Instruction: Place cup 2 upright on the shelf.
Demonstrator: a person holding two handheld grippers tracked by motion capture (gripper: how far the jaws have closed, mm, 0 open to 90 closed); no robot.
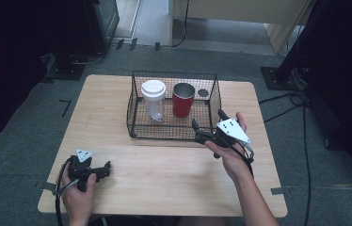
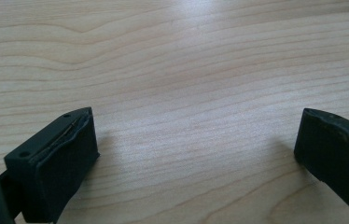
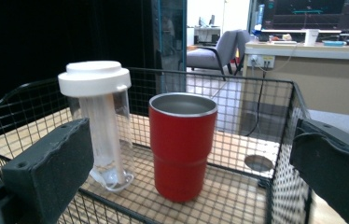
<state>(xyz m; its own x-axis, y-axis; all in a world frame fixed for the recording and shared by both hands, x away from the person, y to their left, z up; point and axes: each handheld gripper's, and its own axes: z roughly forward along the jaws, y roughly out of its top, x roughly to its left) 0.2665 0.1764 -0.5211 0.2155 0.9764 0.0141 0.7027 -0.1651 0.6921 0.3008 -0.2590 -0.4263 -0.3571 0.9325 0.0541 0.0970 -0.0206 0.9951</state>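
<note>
A black wire basket stands at the table's far middle. Inside it are a clear bottle with a white lid on the left and a red metal cup beside it, both upright. My right gripper is open at the basket's front right corner, facing in. In the right gripper view the red cup sits between the wide-apart jaws of the right gripper, farther off, with the bottle to its left. My left gripper is open low over the bare table at the front left, and nothing lies between the jaws of the left gripper.
A small grey round disc lies on the basket floor at the back right, also visible as the disc through the mesh. The light wooden table spreads in front of the basket. Cables and dark stands surround the table on the floor.
</note>
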